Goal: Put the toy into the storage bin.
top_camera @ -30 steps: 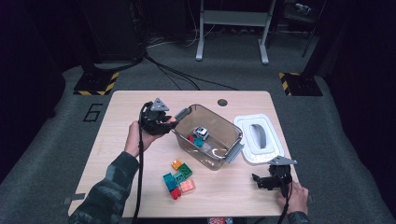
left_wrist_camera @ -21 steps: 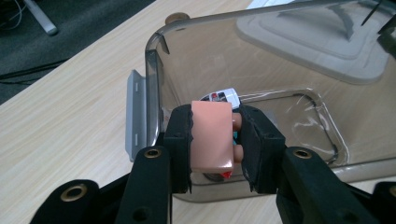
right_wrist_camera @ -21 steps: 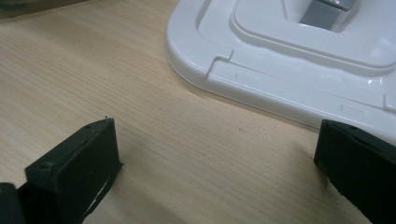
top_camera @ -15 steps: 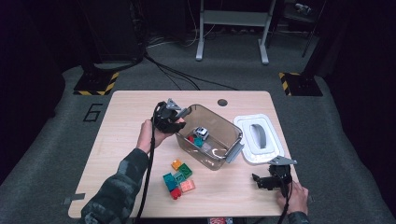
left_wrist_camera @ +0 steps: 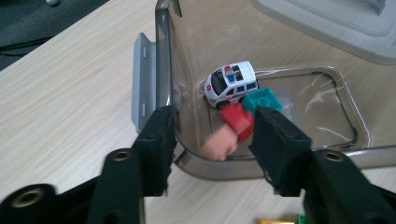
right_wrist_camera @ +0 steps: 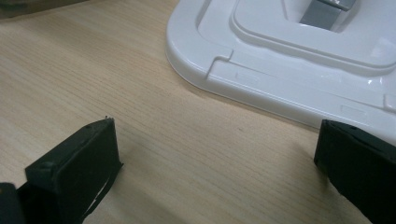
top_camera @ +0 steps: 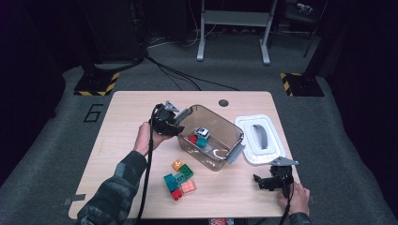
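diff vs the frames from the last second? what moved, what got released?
The left hand-held gripper moved from beside the clear plastic bin to over its near end. Its jaws have just been opening, and a peach toy block, blurred, is dropping free between them into the bin. The right hand-held gripper, white lid, white toy car and loose coloured blocks on the wooden table stayed put.

a blurred peach block [left_wrist_camera: 219,147] sits between my left gripper [left_wrist_camera: 212,135] jaws, untouched, over the clear bin's [top_camera: 232,136] near corner. at its 1 o'clock lie a red block [left_wrist_camera: 237,120], teal block [left_wrist_camera: 261,99] and toy ambulance [left_wrist_camera: 231,83].
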`<state>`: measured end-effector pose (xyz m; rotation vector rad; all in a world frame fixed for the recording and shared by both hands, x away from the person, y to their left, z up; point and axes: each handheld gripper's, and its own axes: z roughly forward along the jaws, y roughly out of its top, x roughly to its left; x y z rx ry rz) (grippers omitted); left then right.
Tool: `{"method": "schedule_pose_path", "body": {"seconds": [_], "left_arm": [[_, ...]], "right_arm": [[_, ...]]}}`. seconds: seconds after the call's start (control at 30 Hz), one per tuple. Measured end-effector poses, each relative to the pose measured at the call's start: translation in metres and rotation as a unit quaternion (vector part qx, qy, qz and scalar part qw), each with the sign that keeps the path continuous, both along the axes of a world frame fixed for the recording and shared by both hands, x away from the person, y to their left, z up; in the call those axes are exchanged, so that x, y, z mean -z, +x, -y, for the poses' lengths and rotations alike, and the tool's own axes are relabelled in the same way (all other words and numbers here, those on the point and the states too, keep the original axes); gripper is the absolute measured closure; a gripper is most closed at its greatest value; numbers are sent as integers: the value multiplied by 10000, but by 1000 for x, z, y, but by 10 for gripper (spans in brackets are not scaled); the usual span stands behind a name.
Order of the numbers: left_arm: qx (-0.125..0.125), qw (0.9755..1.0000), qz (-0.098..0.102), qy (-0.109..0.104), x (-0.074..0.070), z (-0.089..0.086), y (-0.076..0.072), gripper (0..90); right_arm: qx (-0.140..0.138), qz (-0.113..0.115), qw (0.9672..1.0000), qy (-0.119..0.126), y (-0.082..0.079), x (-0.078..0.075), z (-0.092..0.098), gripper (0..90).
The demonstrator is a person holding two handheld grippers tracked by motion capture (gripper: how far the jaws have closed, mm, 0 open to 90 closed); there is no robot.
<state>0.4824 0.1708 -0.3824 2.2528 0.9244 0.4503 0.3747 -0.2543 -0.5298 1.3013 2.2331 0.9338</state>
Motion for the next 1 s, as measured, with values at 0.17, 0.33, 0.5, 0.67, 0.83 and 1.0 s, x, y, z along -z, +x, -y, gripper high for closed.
{"method": "schedule_pose_path", "body": {"seconds": [0.17, 0.33, 0.5, 0.67, 0.83, 1.0], "left_arm": [[-17, 9998, 151, -90, -5, -7, -16, 286], [67, 9995, 247, -197, -6, -18, -34, 155], [48, 9996, 244, -157, 2, -29, -49, 83], [68, 9999, 44, -64, 26, -36, -64, 47], [31, 9997, -213, 133, 60, -38, -75, 35], [10, 9985, -480, 266, 89, -38, -83, 41]], "right_arm": [[0, 0, 10000, 2, 0, 0, 0, 0], [0, -2, 10000, 1, 0, 0, 0, 0], [-1, -3, 10000, 0, 0, 0, 0, 0], [0, -1, 10000, 1, 0, 0, 0, 0], [-3, -3, 10000, 1, 0, 0, 0, 0], [-3, -2, 10000, 1, 0, 0, 0, 0]]}}
